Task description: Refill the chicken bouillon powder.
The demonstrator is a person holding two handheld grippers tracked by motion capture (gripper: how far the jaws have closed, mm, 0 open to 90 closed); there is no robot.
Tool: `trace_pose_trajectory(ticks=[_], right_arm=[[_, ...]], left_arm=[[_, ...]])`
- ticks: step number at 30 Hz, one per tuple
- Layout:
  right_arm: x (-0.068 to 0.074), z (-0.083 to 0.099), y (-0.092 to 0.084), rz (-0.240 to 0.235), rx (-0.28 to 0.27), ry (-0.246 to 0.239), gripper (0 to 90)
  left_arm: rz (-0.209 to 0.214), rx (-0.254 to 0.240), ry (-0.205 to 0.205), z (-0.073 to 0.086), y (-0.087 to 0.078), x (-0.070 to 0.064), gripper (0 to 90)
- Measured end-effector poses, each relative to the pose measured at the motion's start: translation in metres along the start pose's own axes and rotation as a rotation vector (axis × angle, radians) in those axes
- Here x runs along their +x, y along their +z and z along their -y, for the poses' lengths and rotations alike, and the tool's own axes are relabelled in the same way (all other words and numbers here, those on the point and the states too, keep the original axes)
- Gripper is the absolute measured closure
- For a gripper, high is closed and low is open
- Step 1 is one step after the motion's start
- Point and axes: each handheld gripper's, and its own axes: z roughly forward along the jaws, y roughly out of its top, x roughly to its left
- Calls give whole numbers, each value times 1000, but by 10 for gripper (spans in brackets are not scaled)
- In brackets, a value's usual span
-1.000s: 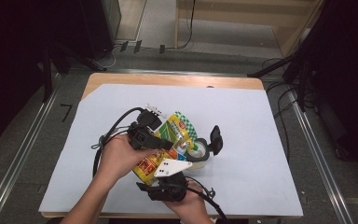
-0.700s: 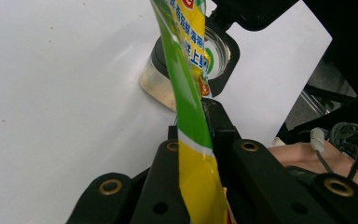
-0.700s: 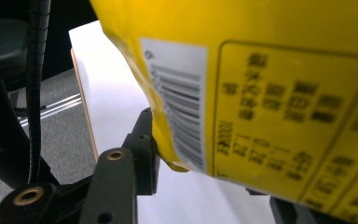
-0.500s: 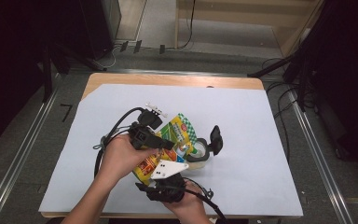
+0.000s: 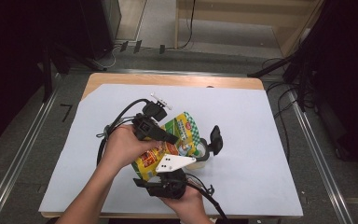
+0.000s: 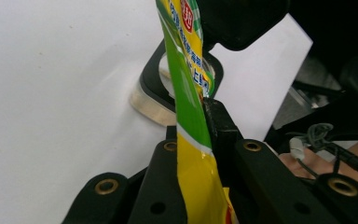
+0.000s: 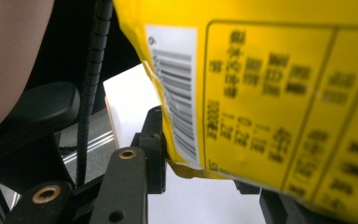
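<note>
A yellow and green snack bag is held up over the middle of the table between my two grippers. My left gripper comes in from the left and is shut on the bag's flat edge, which runs up between its jaws. My right gripper reaches up from the near edge under the bag's lower corner. Its jaws have just been closing, with that corner and its barcode between them. One black finger touches the seam. The other jaw is hidden behind the bag.
A round clear piece with a black frame lies on the white sheet just right of the bag, and a black part stands up beside it. A small white strip lies farther back. Cables trail from both grippers.
</note>
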Motion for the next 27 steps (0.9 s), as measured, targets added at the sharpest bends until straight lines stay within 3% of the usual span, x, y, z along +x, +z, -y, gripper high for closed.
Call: trace_pose_trajectory(ticks=[5,9,13,20,27], right_arm=[[-5,1,4,0,20,24,622],[-5,1,4,32,33,-9,620],[-6,0,5,32,44,-4,635],[-6,-1,5,34,51,-16,627],[-7,-4,4,27,39,-8,643]], left_arm=[[-25,29,-20,-3,7,4,884],[-6,39,-43,-6,8,8,884],[7,65,-61,-10,10,9,884],[22,106,-64,-20,14,11,882],[6,130,-70,-28,15,7,872]])
